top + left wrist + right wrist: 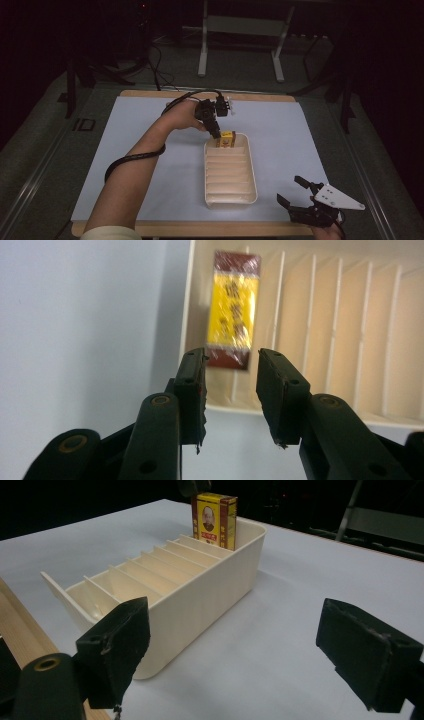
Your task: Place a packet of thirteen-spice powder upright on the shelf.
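The left gripper (pixel 216 131) hangs just above the far end of the cream tray (pixel 250 170), pointing down. Its 2 jaws stand apart with a clear gap between them and hold nothing. In the left gripper view the yellow and red box (pixel 233 310) lies straight beyond the jaw tips, in the last slot against the end wall of the tray (pixel 192 300). The box appears free of both jaws, so I judge it to be standing on its own, though whether the jaws are arriving or leaving I cannot tell. The gap looks a little wider than the narrow side of the box, which fits a grip across its thin faces.

From the right gripper view the box (pixel 214 520) stands upright on its short edge, and the thin dividers (pixel 165 555) keep it from falling flat (this is probably why the slots are so narrow). It rises well above the tray rim, which leaves a good part to be gripped from above. The other slots nearer to the right gripper look empty.

The right gripper (pixel 295 196) waits near the person's edge of the table, beside the near corner of the tray and not touching it. Its jaws are wide open and empty too. I think it is kept low and aside so that it does not block the left arm, and it could steady the tray wall (pixel 210 595) if needed.

The pale blue mat (pixel 150 145) under both grippers carries nothing else.
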